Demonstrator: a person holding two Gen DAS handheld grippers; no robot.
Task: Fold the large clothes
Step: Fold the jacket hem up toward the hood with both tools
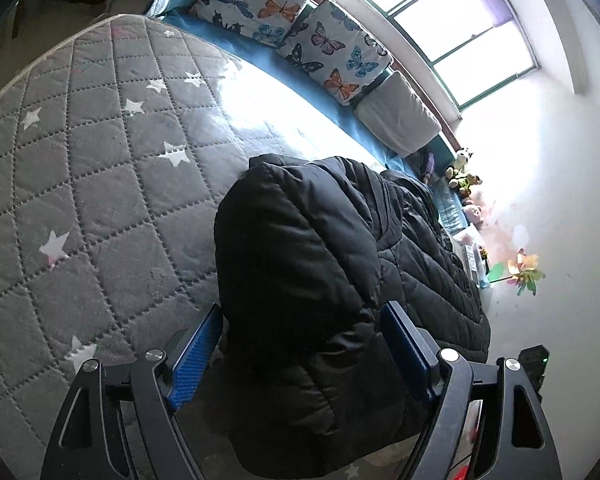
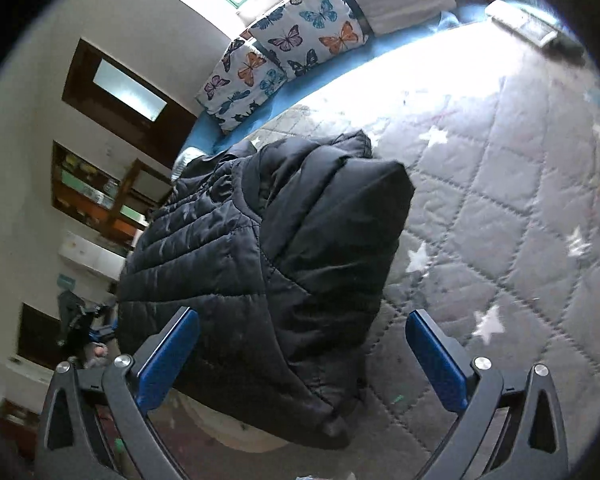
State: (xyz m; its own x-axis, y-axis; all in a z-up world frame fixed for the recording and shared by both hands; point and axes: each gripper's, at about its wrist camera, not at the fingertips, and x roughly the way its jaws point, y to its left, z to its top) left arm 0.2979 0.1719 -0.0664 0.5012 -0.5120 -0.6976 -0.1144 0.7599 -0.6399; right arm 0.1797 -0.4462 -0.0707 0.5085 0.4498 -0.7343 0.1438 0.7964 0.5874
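On the grey star-quilted bedspread [image 1: 100, 184] lies a black puffer jacket [image 1: 312, 280], folded over on itself into a thick bundle near the bed's near edge. Its lower end runs out of sight behind the gripper bodies in both views, so how far it hangs over the edge cannot be told. From the left wrist camera, the left gripper [image 1: 304, 352] straddles the near fold of the jacket; the blue pads [image 1: 194, 360] stand at either side of the dark padding, and whether they press it or merely flank it is hard to judge, since the black fabric swallows all detail there. From the right wrist camera, the right gripper [image 2: 302, 354] has its jaws set wide apart, the left pad close to the jacket's quilted side and the right pad over bare bedspread, clear of the cloth. Window glare bleaches the middle of the bed in both views. Only the left view shows soft toys [image 1: 466, 176] and a paper pinwheel [image 1: 522, 272] by the wall; only the right view shows wooden shelving [image 2: 96, 196]. Butterfly cushions [image 1: 260, 4] and a plain grey cushion [image 1: 398, 114] line the window side.
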